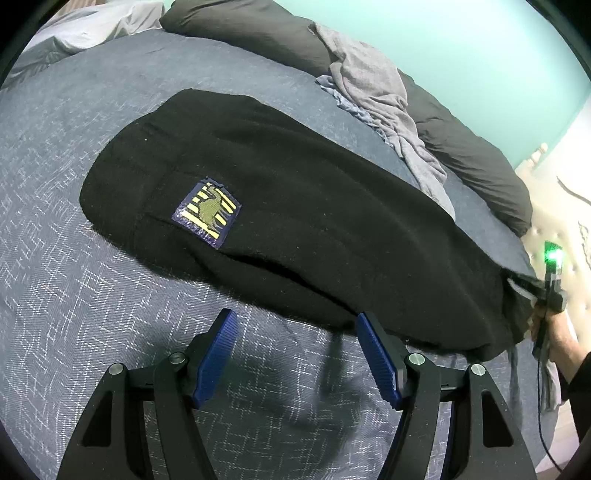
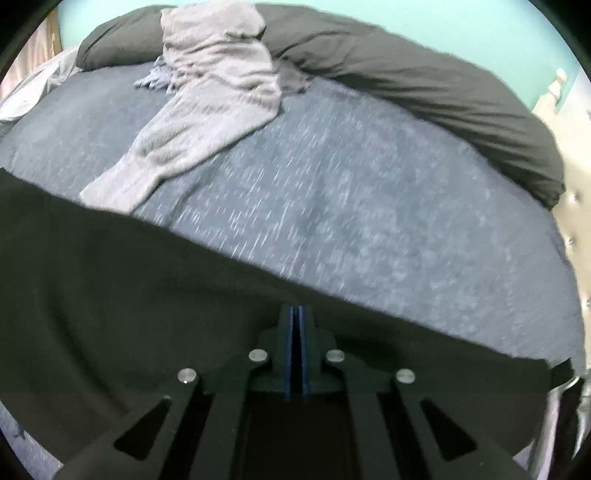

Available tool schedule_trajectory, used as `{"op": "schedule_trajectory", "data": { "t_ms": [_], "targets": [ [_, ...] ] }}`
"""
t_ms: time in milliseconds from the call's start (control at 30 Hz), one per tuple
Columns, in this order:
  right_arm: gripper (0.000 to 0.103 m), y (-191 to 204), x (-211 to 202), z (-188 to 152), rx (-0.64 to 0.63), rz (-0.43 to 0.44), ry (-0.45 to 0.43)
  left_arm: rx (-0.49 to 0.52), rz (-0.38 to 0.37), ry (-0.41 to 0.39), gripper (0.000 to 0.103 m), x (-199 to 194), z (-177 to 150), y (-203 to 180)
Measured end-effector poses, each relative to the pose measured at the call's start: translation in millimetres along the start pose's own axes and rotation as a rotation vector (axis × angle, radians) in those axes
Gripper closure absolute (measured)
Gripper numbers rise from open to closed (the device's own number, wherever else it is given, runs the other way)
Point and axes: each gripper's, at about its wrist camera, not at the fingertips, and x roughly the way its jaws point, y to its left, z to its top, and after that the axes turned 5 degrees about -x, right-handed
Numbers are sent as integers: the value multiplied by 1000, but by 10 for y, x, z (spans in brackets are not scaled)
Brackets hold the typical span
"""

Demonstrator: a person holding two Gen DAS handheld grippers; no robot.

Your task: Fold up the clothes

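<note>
A black garment (image 1: 295, 184) with a blue-and-yellow patch (image 1: 207, 211) lies spread across the blue patterned bedspread (image 1: 74, 295). My left gripper (image 1: 295, 315) hovers open just short of the garment's near edge, with nothing between its blue pads (image 1: 218, 350). At the garment's right end a hand holds my right gripper (image 1: 532, 288), where the cloth bunches up. In the right wrist view the right gripper (image 2: 295, 308) has its jaws pressed together at the edge of the black garment (image 2: 129, 295), which fills the lower part of the picture.
A crumpled grey garment (image 1: 380, 96) (image 2: 218, 92) lies further back on the bed. Behind it runs a long dark pillow or duvet roll (image 1: 480, 155) (image 2: 424, 85). A pale tufted headboard (image 1: 569, 221) bounds the right side. Light grey bedding (image 1: 92, 26) sits at the far left.
</note>
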Motion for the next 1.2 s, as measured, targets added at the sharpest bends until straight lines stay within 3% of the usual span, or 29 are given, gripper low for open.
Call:
{"op": "schedule_trajectory", "data": {
  "t_ms": [100,367,467,533,633,700,833,1000,1200],
  "targets": [
    [101,-47,-25,86,22,-36,-19,6,-2,2,32,1,14,9],
    [100,4,256,168,59,-59,60,1,-1,1,32,-6,15,23],
    [99,-10,221,125,80,-67,48,-2,-4,1,32,-11,23,31],
    [89,-55,104,83,124,-97,17,-7,-8,0,32,-22,26,36],
    [83,-83,-234,-86,216,-92,-71,-11,-12,-2,32,-47,32,37],
    [73,34,-471,-267,257,-17,-127,-12,-15,-2,32,-66,33,39],
    [72,482,-864,-675,310,166,-183,-13,-12,-6,32,-117,41,63],
    [72,1103,-1061,-1059,327,362,-171,-18,-15,-14,32,-211,51,94],
    [72,1799,-1072,-1088,259,503,-124,6,-4,-19,32,-336,39,113]
  ]
}}
